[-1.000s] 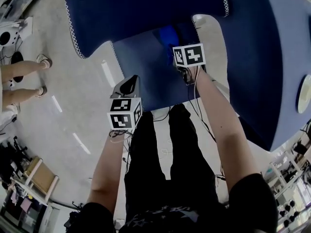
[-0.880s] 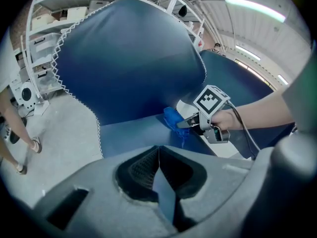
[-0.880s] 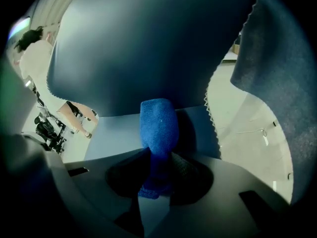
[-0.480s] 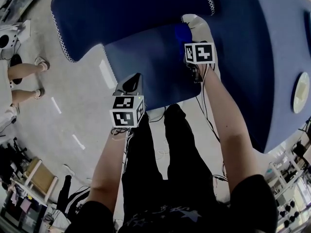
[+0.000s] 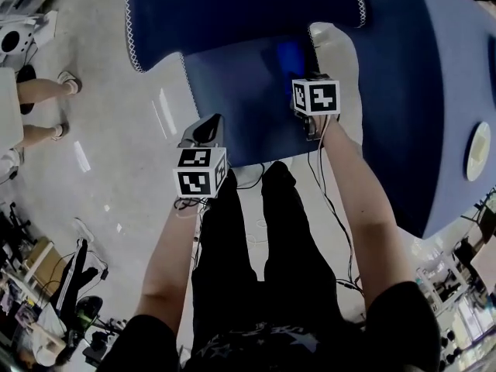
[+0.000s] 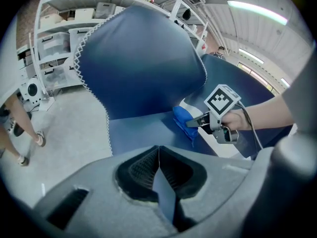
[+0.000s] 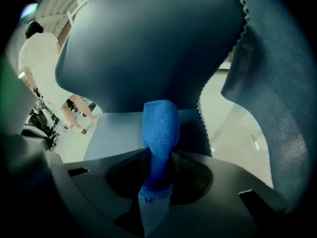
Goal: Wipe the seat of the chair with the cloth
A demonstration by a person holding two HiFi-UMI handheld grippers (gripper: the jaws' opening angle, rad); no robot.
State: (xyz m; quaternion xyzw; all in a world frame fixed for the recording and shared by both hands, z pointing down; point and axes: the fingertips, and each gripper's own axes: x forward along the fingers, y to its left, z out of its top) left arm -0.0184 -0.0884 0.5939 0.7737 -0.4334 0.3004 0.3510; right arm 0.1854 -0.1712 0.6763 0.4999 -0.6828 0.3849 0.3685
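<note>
- The right hand-held gripper (image 7: 156,185) pinches one end of a blue cloth (image 7: 161,125).
- The cloth's free end rests on the chair seat (image 5: 232,91), far back and close to the backrest (image 5: 232,6).
- The left hand-held gripper (image 6: 158,165) has its jaws pressed together on nothing. It hangs by the seat's front left corner, well apart from the cloth.
- A bystander's legs (image 5: 39,99) stand on the floor off to the left.
</note>
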